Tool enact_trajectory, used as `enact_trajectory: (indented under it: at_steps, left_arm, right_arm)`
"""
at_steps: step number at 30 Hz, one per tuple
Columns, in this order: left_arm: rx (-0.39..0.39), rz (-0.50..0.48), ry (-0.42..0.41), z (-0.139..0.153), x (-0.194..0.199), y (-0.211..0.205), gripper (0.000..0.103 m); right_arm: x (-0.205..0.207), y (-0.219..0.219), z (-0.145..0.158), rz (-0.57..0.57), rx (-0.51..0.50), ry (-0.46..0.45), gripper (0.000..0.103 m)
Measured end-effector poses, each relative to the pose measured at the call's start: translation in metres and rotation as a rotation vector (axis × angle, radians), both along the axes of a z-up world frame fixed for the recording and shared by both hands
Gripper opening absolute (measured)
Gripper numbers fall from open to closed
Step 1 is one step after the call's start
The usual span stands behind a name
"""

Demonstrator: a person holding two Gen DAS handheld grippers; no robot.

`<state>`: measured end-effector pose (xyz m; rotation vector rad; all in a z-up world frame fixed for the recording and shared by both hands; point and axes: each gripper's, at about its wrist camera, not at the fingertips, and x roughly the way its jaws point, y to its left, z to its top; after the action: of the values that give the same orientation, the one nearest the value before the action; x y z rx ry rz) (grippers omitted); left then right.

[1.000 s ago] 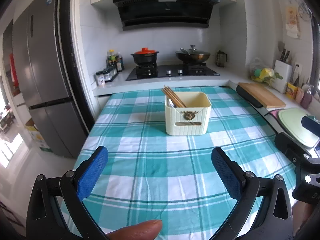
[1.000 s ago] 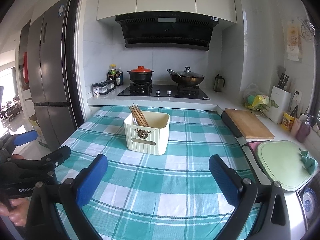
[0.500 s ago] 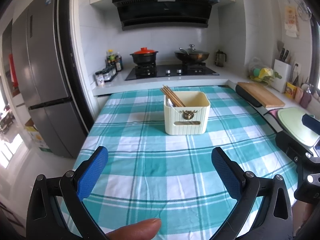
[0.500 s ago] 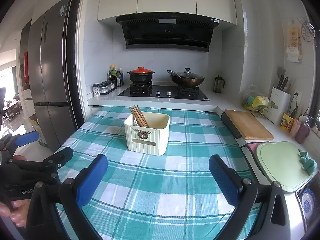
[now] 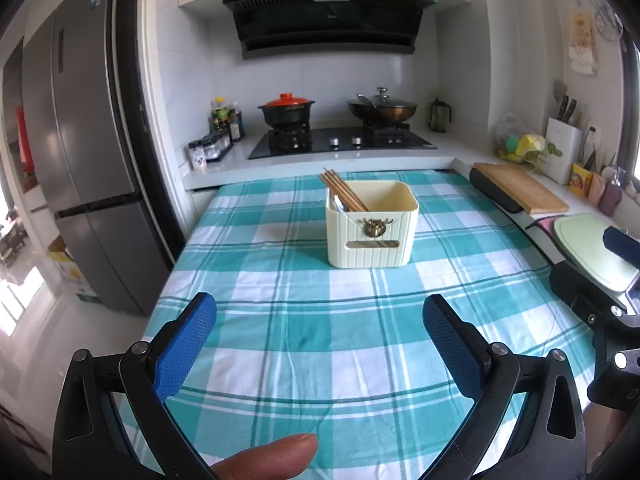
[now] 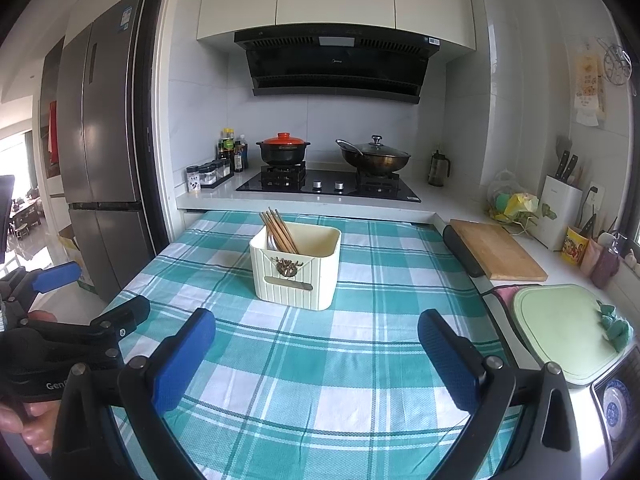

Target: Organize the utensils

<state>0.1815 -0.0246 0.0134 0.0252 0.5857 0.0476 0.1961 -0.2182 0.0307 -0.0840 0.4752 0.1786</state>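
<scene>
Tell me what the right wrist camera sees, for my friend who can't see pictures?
A cream utensil box holding wooden chopsticks sits on a teal checked tablecloth. The open right gripper hovers before it, empty. Behind is a stove with two pots.

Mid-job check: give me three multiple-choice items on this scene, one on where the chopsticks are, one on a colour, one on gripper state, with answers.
1. Where are the chopsticks?
A. flat on the cloth
B. standing in the left side of the box
C. on the cutting board

2. What colour is the lid of the left pot?
A. red
B. green
C. white

3. How do the left gripper and right gripper stand?
A. both shut on chopsticks
B. only the left open
C. both open, holding nothing

Answers:
1 B, they lean out of its left part.
2 A, it is red on a black pot.
3 C, blue pads sit wide apart with only cloth between.
</scene>
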Motion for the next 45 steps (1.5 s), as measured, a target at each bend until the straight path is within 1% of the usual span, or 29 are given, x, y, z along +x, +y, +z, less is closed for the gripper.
enact_trajectory:
  at_steps: [45]
  left_arm:
    - [0.001, -0.005, 0.0, -0.002, -0.0002, -0.0028, 0.103]
  right_arm:
    - [0.0001, -0.0038, 0.0029, 0.013, -0.009, 0.001, 0.103]
